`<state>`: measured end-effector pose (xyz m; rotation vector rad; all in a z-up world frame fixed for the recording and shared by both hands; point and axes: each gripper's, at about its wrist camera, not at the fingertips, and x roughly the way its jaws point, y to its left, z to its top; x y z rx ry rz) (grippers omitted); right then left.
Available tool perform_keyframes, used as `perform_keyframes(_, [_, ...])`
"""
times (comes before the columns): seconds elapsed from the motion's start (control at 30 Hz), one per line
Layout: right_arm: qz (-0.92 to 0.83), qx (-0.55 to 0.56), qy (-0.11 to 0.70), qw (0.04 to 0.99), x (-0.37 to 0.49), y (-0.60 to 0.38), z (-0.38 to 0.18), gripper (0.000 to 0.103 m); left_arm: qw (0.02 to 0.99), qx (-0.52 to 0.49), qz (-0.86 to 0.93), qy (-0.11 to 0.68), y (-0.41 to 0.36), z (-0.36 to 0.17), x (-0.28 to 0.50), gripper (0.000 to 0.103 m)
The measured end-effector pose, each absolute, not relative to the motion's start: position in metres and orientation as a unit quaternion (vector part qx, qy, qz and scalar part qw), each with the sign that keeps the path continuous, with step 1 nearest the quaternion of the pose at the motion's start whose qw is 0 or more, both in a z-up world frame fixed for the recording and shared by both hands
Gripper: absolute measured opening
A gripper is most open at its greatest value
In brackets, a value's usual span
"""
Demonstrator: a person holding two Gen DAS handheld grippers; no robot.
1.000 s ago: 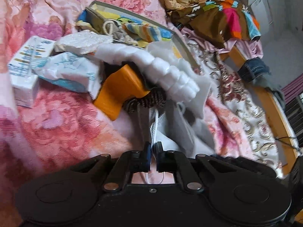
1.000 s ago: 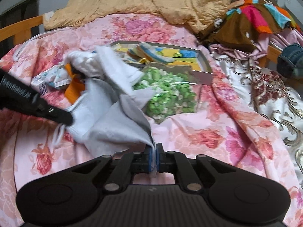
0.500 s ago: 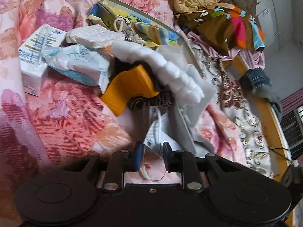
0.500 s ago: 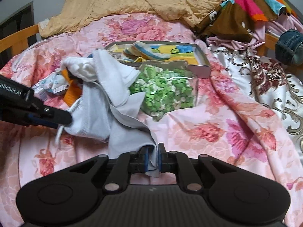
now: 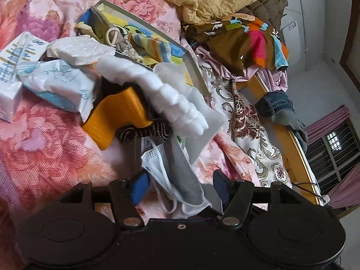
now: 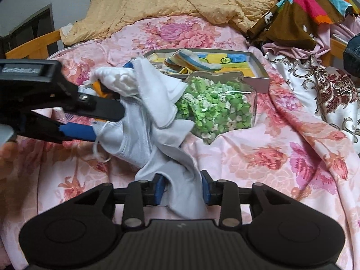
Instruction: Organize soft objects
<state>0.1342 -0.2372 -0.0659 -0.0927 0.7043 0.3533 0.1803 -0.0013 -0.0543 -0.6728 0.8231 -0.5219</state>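
Both grippers have just been opening. The left gripper (image 5: 180,185) and the right gripper (image 6: 182,190) stand apart around the white cloth (image 6: 144,132), not pinching. It lies just before the shallow box (image 6: 258,67). Best to back away slowly so no fold snags.
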Motion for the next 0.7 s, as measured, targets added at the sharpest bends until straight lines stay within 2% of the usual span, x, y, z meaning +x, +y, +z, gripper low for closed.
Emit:
perform_keyframes(0.17, [0.188, -0.049, 0.342, 0.919, 0.133, -0.229, -0.068, 0.054, 0.836, -0.292, -0.235, 0.401, -0.008, -0.062, 0.189, 0.06])
perform_keyframes(0.3, [0.199, -0.054, 0.338, 0.918, 0.132, -0.223, -0.07, 0.06, 0.833, -0.279, -0.21, 0.429, -0.009, -0.071, 0.193, 0.043])
perform_keyframes(0.43, [0.214, -0.063, 0.33, 0.917, 0.13, -0.217, -0.071, 0.064, 0.831, -0.281, -0.205, 0.434, -0.007, -0.075, 0.196, 0.031])
perform_keyframes(0.5, [0.223, -0.067, 0.325, 0.917, 0.128, -0.214, -0.071, 0.07, 0.833, -0.276, -0.207, 0.433, -0.008, -0.075, 0.196, 0.024])
perform_keyframes(0.7, [0.243, -0.085, 0.321, 0.912, 0.125, -0.206, -0.075, 0.075, 0.841, -0.255, -0.21, 0.428, -0.013, -0.074, 0.194, 0.015])
